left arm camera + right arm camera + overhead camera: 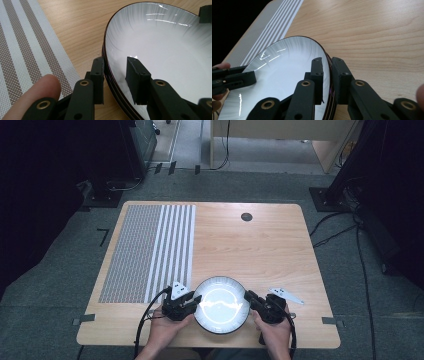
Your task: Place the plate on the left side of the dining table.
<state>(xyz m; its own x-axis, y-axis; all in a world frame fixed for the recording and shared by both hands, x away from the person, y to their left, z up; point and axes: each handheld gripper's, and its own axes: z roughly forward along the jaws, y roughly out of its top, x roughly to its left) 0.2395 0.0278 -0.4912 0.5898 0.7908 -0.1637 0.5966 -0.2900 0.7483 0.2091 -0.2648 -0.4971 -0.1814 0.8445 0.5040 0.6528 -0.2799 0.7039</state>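
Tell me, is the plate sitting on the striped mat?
No: in the high view the plate rests on bare wood of the table, just right of the mat.

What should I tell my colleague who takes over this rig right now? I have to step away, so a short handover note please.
Left gripper: jaws straddle the near-left rim of the white plate, one inside, one outside; a gap shows, not yet clamped.
Right gripper: jaws close on either side of the opposite rim; whether it grips firmly is unclear.
Plate: at the table's near edge, right of the striped placemat; whether it is lifted cannot be told.
Done: both grippers placed at the rim.
Left: probably close the left gripper, then lift and move the plate, perhaps to the placemat.
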